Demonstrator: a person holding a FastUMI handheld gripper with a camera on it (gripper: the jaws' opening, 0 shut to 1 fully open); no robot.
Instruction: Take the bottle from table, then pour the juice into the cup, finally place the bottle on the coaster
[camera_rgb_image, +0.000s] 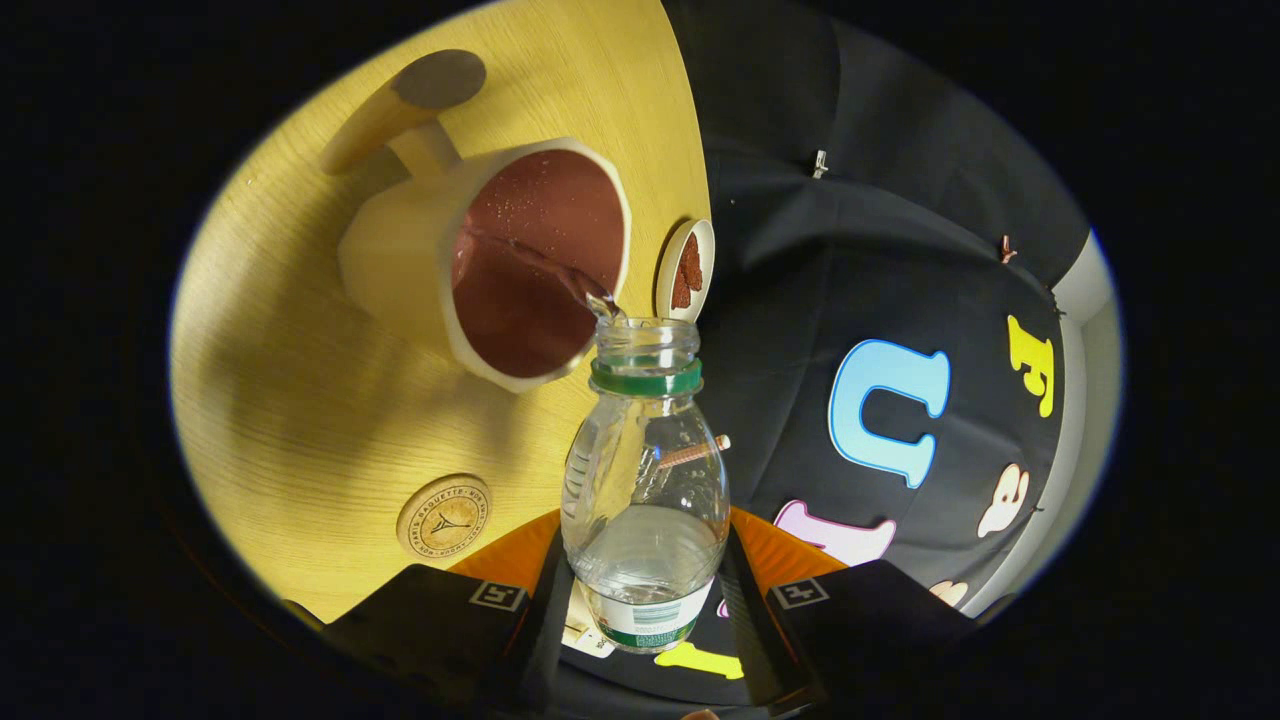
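Pouring clear liquid into the cup (500, 270), the uncapped bottle (645, 490) sits clamped in the tool (645, 600).

A staged recording booth, not a home. Black cloth wall (900, 250) is pinned up behind a pale wooden worktop (300, 400).

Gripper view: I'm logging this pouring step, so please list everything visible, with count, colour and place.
bottle: one, clear with green neck ring, between the fingers, tipped toward the cup, pouring.
cup: one, cream outside, reddish-brown inside, just beyond the bottle mouth, on the table.
coaster: one, round, tan, printed, on the table near the fingers.
small dish: one, white with brown inside, beside the cup.
table: one, yellow wood.
gripper: one, shut on the bottle.
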